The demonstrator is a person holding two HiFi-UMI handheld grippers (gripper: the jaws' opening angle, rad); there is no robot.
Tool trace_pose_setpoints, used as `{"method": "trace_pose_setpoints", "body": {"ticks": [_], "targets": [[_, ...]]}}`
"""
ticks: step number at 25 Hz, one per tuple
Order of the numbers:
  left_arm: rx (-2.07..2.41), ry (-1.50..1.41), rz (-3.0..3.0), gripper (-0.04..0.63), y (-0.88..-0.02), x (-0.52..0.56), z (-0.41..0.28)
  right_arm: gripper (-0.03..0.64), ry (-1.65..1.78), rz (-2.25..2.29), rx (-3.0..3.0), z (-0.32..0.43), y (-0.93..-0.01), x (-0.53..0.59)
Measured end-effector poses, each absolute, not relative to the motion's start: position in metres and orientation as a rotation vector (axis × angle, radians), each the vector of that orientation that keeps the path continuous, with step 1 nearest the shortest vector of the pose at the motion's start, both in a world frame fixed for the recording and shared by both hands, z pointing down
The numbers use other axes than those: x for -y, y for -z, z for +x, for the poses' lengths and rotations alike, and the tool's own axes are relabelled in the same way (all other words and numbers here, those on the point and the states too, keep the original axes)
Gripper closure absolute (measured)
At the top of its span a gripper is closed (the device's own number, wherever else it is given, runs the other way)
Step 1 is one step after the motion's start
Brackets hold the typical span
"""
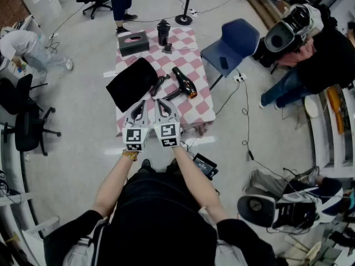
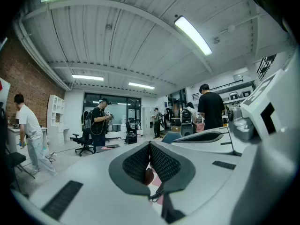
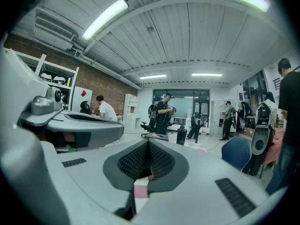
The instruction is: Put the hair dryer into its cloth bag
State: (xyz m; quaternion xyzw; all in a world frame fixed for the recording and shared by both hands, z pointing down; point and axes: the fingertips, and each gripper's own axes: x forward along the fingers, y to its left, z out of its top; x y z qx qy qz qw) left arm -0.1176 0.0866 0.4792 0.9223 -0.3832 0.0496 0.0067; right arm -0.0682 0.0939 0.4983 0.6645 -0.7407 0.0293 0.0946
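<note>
Your left hand-held gripper (image 1: 141, 105) and right hand-held gripper (image 1: 161, 103) are both pressed together, empty, side by side over the tabletop's (image 1: 191, 49) 6 o'clock edge. The hair dryer (image 1: 183, 82) lies at 1 o'clock from them. The black cloth bag (image 1: 132, 83) lies flat at 11 o'clock, apart from the dryer.

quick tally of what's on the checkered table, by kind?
Hair dryer: 1
Black cloth bag: 1
Grey tissue box: 1
Black bottle: 1
Small dark objects, too small to identify: 2
Total: 6
</note>
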Motion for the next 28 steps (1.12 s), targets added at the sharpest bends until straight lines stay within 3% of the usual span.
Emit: {"method": "trace_pose_setpoints", "body": {"ticks": [28], "targets": [[1.278,-0.287,2.790,0.580,-0.523,-0.057,-0.082,0.598,-0.305,1.883,2.288,-0.024,-0.553,-0.069]]}}
